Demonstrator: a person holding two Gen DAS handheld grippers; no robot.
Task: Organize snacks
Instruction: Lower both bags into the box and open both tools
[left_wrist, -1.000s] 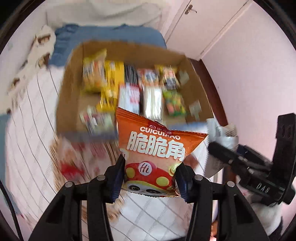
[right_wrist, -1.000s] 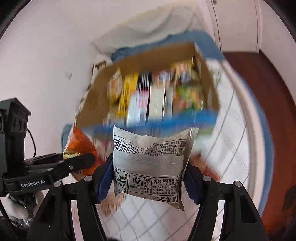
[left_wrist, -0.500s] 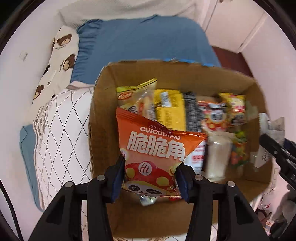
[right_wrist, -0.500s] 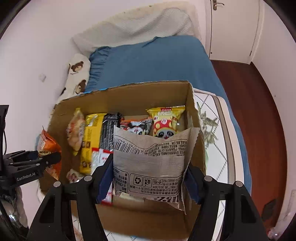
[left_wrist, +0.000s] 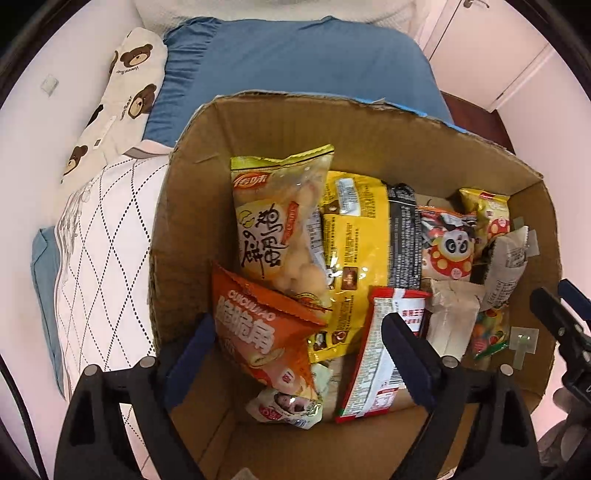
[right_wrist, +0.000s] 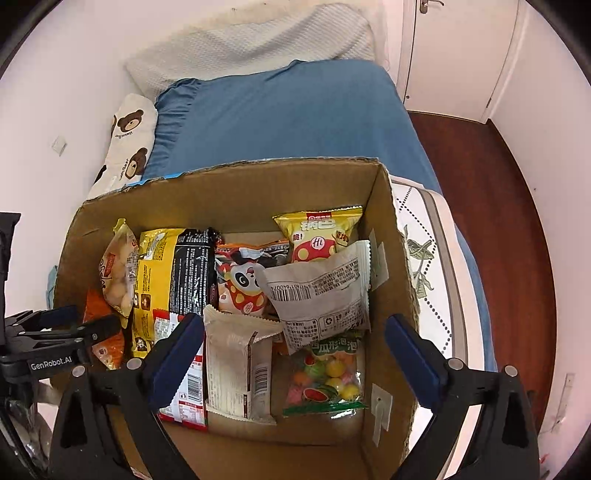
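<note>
Cardboard forms the open box (left_wrist: 184, 206) that sits on the bed, filled with snack packets. Seen from the left wrist, the left tool (left_wrist: 295, 354) hangs over the box's near left part with its fingers spread wide; the orange chip bag (left_wrist: 258, 332) lies between them, leaning toward the left pad at about 9 o'clock, and whether it touches that pad cannot be told. At 12 o'clock from that bag stands a clear packet of round biscuits (left_wrist: 280, 225), with a yellow packet (left_wrist: 354, 243) just beside it toward 3 o'clock. A red-and-white packet (left_wrist: 380, 354) rests near the right pad.

Seen from the right wrist, the right tool (right_wrist: 293, 354) is likewise wide apart and grips nothing. Between its fingers lie a beige wrapped bar (right_wrist: 236, 369) and a clear bag of coloured candies (right_wrist: 328, 380). At 12 o'clock from the candies, the grey printed packet (right_wrist: 321, 291) leans tilted against a panda packet (right_wrist: 240, 284) and a yellow mushroom packet (right_wrist: 317, 232), close to the box's right wall. Beyond the box, a blue pillow (right_wrist: 288, 118) lies at 12 o'clock.
</note>
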